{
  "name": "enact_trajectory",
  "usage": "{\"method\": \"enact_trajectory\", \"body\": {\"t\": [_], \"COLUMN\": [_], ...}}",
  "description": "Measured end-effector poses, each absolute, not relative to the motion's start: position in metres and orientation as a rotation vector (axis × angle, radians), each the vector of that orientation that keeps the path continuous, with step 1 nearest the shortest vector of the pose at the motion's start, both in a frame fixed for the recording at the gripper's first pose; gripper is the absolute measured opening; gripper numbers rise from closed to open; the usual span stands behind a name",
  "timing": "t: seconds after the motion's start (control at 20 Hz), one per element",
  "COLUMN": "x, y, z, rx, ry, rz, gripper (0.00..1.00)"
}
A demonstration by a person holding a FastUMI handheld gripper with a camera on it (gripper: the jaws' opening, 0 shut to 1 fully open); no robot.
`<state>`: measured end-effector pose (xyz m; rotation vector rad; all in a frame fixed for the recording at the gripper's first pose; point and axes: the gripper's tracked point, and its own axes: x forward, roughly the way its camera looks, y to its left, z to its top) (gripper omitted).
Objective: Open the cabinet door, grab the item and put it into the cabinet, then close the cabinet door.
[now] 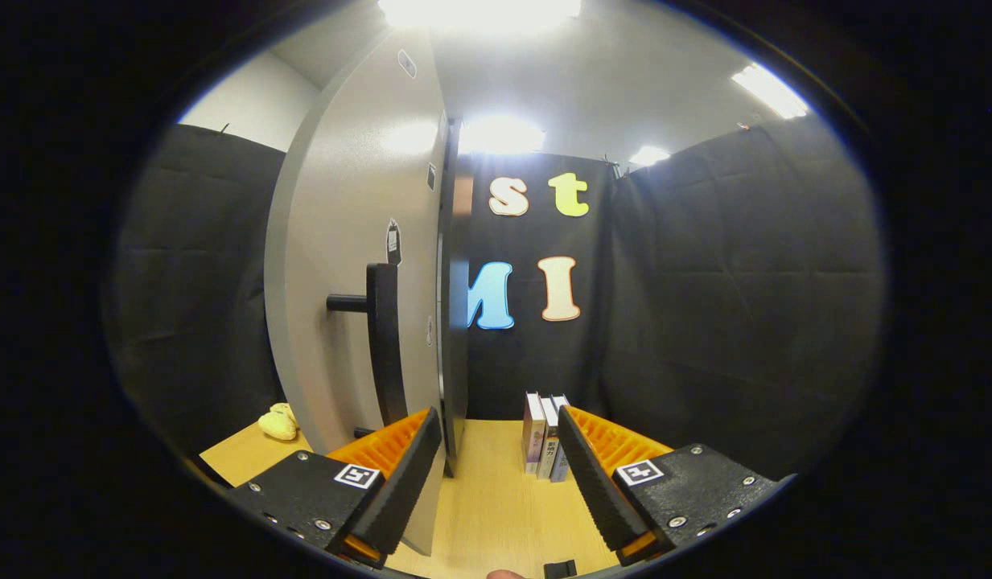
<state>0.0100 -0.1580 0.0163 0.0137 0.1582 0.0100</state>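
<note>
**One door swung out, item yet to be collected**

One step of three looks done or nearly so: I judge the opening phase to be at its end. The cabinet door (351, 265) stands swung out toward me, its pale face at my 10 to 11 o'clock and its dark leading edge running down to a point just ahead of the left finger. The black bar handle (385, 346) is mounted upright on that face, beyond the left finger and clear of it.

The gripper (496, 474) has its fingers spread well apart with nothing between them but bare tabletop (496, 498). Neither finger presses on anything that I can see, though the left finger sits very near the door's lower edge; I cannot tell whether it touches.

Candidate items: a small soft pale-yellow object (278, 422) lies on the table at 9 o'clock, beyond the door and partly hidden by it. It appears rounded and squashy, likely forgiving to a pinch. A short row of upright books (544, 434) stands at 1 o'clock, just beside the right finger's tip. I cannot say which is the intended item.

Next move, in my judgement: back clear of the door, swing toward the chosen item, and approach with fingers apart. The cabinet interior is hidden.
</note>
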Motion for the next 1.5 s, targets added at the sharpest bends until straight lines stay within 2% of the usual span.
{"method": "enact_trajectory", "body": {"t": [0.15, 0.4, 1.15, 1.5], "x": [0.008, -0.004, 0.025, 0.022], "y": [-0.144, -0.089, 0.073, 0.108], "z": [0.009, 0.01, 0.003, 0.002], "rx": [0.135, 0.102, 0.149, 0.161], "ry": [0.196, 0.184, 0.183, 0.165], "rz": [0.008, 0.05, 0.106, 0.094], "gripper": [0.9, 0.91, 0.91, 0.92]}}
